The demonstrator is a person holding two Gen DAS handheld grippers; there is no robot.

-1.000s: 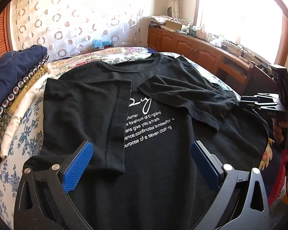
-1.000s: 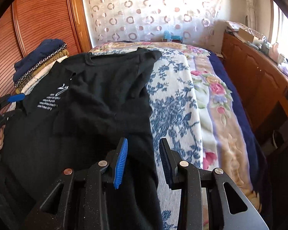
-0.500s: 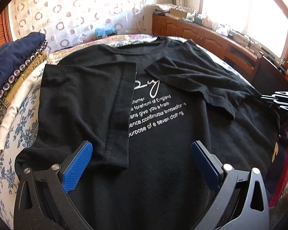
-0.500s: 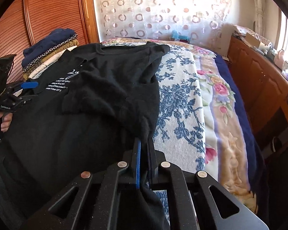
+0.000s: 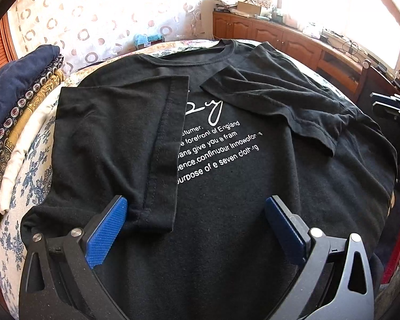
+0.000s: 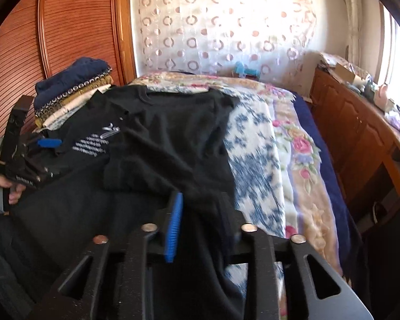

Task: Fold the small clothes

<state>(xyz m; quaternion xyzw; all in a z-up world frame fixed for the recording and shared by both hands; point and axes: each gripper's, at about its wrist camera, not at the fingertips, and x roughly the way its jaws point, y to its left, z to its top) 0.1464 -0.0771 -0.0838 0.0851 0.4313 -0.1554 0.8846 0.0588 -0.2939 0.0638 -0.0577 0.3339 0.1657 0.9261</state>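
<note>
A black T-shirt (image 5: 226, 186) with white print lies face up on the bed, both sleeves folded in over the chest. My left gripper (image 5: 194, 224) is open just above its lower part, the left pad near the corner of the folded left sleeve (image 5: 157, 213). In the right wrist view the T-shirt (image 6: 168, 144) covers the bed's left half. My right gripper (image 6: 202, 229) has its jaws apart, with the shirt's right side edge lying between the blue pad (image 6: 173, 229) and the other finger. The left gripper (image 6: 34, 160) shows at the far left there.
A stack of folded fabrics (image 5: 16, 101) sits left of the shirt, also seen in the right wrist view (image 6: 72, 90). The floral bedspread (image 6: 266, 160) lies bare to the right. A wooden cabinet (image 6: 360, 138) runs along the window side. A wooden wardrobe (image 6: 40, 40) stands behind the stack.
My right gripper shut on the shirt's right edge half a second ago and has now opened again. My left gripper moved forward and lower over the shirt, staying open.
</note>
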